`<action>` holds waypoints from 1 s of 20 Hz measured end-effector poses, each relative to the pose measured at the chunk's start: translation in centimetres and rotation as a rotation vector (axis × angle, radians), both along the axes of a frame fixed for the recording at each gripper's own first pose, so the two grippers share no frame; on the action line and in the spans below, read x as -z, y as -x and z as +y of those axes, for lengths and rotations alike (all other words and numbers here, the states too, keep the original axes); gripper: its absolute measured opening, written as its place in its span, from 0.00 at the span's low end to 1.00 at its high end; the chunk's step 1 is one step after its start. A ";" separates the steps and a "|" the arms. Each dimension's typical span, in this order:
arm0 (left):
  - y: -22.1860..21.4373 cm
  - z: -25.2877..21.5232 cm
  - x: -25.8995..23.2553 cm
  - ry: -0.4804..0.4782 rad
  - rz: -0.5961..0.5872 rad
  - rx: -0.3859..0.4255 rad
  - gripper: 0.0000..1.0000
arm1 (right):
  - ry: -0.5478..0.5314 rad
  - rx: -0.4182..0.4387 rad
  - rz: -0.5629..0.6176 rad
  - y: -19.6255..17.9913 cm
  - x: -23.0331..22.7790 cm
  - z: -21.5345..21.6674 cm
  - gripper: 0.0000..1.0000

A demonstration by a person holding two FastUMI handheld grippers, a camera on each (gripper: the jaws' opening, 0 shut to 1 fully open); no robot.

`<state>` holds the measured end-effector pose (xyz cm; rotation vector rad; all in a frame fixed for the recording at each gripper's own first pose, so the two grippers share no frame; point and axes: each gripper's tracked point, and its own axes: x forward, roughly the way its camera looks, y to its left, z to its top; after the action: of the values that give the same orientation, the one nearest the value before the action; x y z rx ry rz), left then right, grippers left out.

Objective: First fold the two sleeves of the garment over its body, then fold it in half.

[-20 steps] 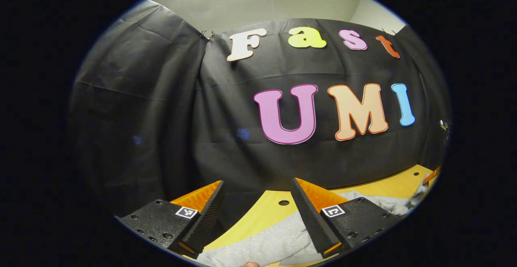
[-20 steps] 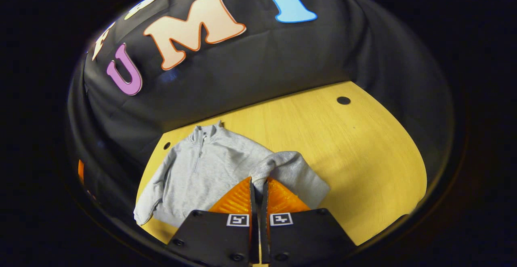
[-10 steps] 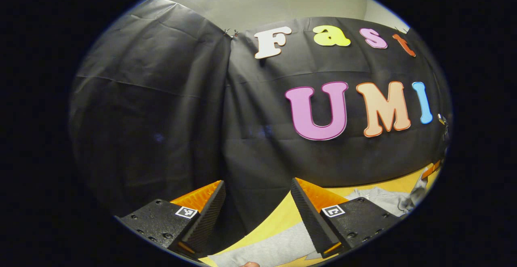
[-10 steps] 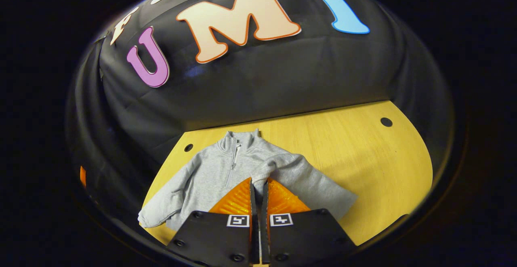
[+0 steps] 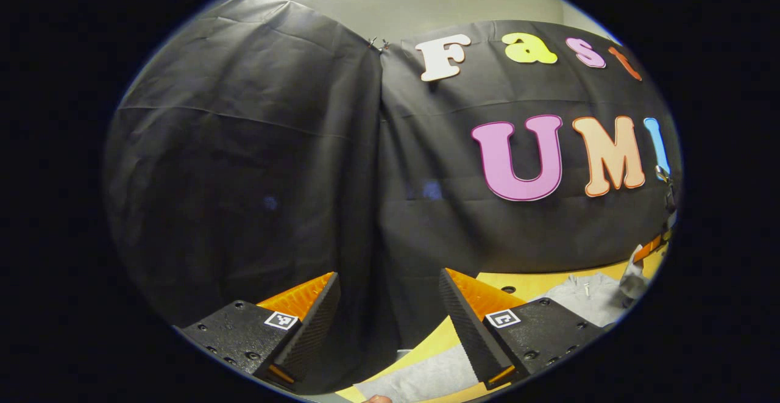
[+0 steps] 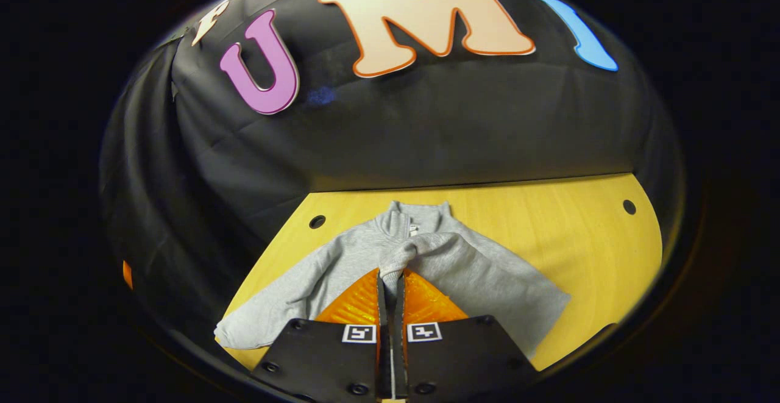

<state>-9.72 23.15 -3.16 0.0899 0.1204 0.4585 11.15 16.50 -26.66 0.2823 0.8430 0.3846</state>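
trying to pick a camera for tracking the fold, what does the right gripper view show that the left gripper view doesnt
Right gripper view alone: the whole grey garment laid out with collar and zip, the right gripper shut on the sleeve cuff it carries over the body, the other sleeve lying out flat, and holes in the table.

Left gripper view alone: the left gripper open with nothing between its fingers, aimed mostly at the booth's cloth wall and ceiling.

Both: the yellow table, part of the garment, and the cloth wall.
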 end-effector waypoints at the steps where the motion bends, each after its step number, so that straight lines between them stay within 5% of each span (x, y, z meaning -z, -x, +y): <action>1: 0.5 0.7 0.2 -0.003 0.004 -0.009 0.95 | -0.002 -0.012 0.002 -0.2 0.2 1.2 0.04; 16: 4.4 8.5 2.4 -0.030 0.073 -0.117 0.95 | 0.140 -0.237 0.099 2.2 9.2 16.2 0.02; 20: 4.3 9.4 3.2 -0.016 0.084 -0.118 0.95 | 0.125 -0.263 0.098 3.3 9.0 18.0 0.15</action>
<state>-14.01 32.60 -6.37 0.1180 0.2052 0.5742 7.86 34.54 -35.68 0.0740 1.0003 0.5641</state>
